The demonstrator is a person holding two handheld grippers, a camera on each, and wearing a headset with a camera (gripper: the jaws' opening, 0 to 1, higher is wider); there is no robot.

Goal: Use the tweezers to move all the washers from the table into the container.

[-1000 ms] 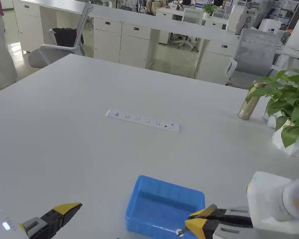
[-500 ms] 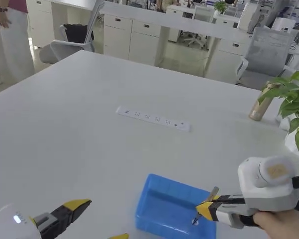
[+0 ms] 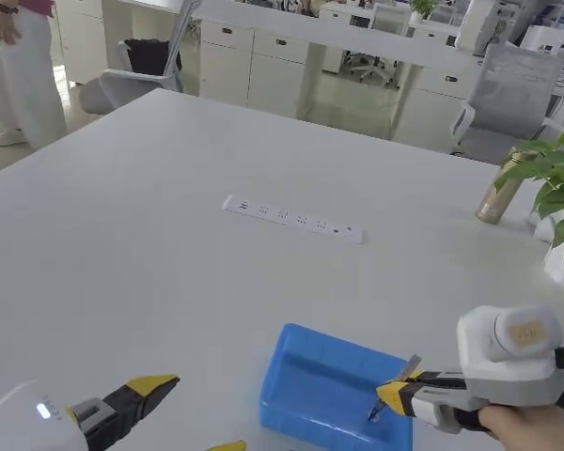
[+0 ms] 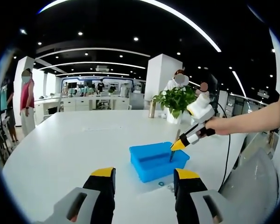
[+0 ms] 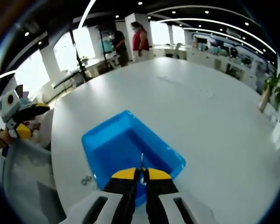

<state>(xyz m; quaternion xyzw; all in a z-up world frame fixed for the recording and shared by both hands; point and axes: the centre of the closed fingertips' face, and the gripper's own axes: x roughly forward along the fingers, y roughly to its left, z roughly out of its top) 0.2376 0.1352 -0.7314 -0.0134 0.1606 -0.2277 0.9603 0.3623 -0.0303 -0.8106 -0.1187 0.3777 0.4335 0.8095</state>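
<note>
Blue container [image 3: 320,385] lies under right tongs' [image 3: 388,394] tweezers [image 3: 410,365], wide white table [image 3: 169,272] beyond.

The container [image 3: 305,371] is smooth, shiny blue plastic, the table [image 3: 169,272] is smooth matt white, and the tweezers [image 3: 411,365] are grey metal.

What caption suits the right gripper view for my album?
Right tongs grip thin metal tweezers over a blue plastic container; small metal washers lie on the white table beside it.

Bright even ceiling light, soft shadows, fisheye edges warped
</note>
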